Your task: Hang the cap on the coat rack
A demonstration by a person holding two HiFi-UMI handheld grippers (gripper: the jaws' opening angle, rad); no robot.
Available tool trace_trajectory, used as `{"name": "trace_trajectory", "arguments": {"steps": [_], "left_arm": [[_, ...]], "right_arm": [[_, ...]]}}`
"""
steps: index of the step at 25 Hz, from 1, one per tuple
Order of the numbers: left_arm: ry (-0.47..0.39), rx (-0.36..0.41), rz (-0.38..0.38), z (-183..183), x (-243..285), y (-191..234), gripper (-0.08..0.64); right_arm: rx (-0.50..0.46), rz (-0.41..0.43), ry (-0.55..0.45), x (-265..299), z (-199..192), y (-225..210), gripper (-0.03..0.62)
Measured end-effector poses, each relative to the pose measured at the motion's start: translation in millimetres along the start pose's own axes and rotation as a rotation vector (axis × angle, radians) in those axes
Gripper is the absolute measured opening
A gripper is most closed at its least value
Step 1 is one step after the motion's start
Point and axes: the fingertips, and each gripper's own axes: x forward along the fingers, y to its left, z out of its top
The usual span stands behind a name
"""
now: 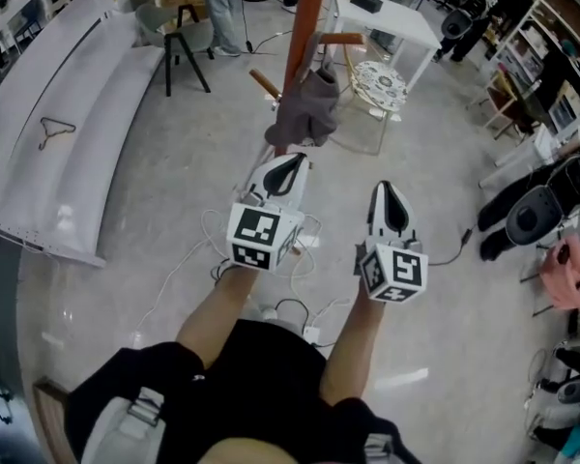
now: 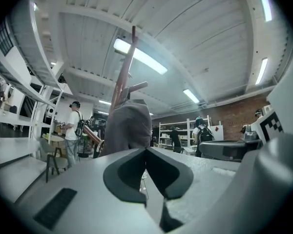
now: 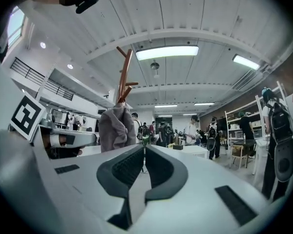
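Left claw [image 1: 286, 167] and right claw [image 1: 388, 193] both closed on nothing (cap [image 1: 306, 109] hangs on coat rack [image 1: 303, 17] just ahead).

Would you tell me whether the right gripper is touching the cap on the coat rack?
Apart. The head view shows floor between the right gripper and the cap.

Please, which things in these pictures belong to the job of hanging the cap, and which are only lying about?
Belong to the job:
grey cap, hanging on the coat rack
left tongs and right tongs, both shut and empty

Only lying about:
clothes hanger
white table
chair
floor cables
pink cloth
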Motion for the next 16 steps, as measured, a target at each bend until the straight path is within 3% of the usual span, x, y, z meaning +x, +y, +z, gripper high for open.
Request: {"name": "trace_trajectory", "arguments": {"steps": [4, 7, 10, 16], "left_arm": [[-0.008, -0.006, -0.003, 11, -16, 15, 0.000], [-0.018, -0.003, 0.001, 27, -11, 11, 0.000], [-0.023, 0.004, 0.018, 22, 6, 1, 0.000], [-0.038, 0.022, 0.019, -23, 51, -44, 0.000]], "right_arm": [[-0.011, 0.022, -0.008, 1, 11, 28, 0.003], [-0.003, 0.042, -0.008, 3, 23, 24, 0.003], [0.005, 0.056, -0.021, 6, 18, 4, 0.003], [0.012, 0.071, -0.050, 5, -31, -66, 0.003]]}}
